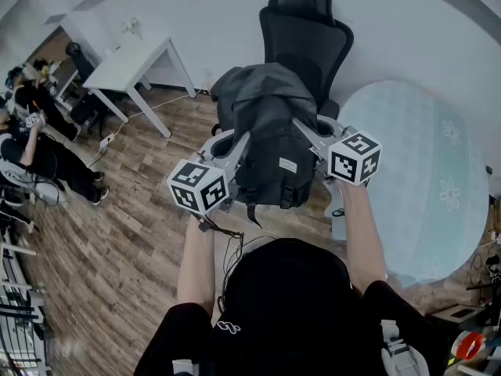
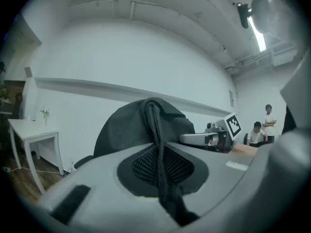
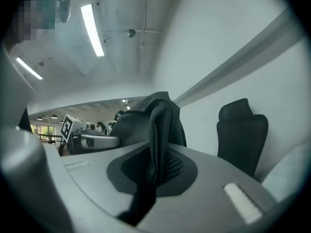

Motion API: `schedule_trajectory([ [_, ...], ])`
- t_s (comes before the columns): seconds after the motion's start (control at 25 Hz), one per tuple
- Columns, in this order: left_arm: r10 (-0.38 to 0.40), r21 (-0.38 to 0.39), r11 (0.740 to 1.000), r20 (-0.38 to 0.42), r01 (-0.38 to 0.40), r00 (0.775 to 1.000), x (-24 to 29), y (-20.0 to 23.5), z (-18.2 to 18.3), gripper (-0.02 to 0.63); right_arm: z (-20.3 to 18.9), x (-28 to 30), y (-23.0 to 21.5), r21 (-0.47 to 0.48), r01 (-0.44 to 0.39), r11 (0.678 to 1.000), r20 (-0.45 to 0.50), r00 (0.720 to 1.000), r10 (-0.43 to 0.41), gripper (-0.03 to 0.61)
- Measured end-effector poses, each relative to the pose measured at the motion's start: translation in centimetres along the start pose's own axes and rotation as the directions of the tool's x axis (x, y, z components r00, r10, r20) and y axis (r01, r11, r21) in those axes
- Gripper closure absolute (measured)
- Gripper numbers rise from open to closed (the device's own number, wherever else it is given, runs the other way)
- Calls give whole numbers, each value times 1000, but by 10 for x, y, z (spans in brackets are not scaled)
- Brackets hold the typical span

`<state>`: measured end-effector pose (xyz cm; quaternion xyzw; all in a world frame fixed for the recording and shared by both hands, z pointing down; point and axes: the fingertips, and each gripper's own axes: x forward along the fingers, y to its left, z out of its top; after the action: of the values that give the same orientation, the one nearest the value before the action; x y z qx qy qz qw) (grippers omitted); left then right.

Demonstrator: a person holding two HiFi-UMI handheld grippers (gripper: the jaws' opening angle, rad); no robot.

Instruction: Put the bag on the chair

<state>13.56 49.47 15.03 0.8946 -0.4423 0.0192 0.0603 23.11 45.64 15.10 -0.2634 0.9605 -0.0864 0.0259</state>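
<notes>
Bag (image 1: 266, 131) hangs in air, between person and chair (image 1: 304, 30), not yet on seat; left gripper (image 1: 237, 146) clamped on thin strap (image 2: 159, 149); right gripper (image 1: 307, 134) clamped on padded strap (image 3: 156, 140); bag looks soft, slumping fabric, probably moderate weight, not fragile; straps likely best hold, webbing unlikely to slip; body would sag if one side let go first.
</notes>
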Motion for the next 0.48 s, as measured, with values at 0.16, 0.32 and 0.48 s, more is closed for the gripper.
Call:
schedule_trajectory([
  [0.16,0,-17,1000,-12,0,1000,-22,-6,15,591,13,-1,23,13,2,1000,-16,1000,-2,555],
  [0.32,25,-1,1000,-26,-25,999,-2,-13,6,591,6,-9,1,14,-32,999,1,999,32,554],
  [0.48,47,7,999,-29,-47,998,3,-3,-12,591,-12,0,-8,14,-52,999,11,999,52,554],
])
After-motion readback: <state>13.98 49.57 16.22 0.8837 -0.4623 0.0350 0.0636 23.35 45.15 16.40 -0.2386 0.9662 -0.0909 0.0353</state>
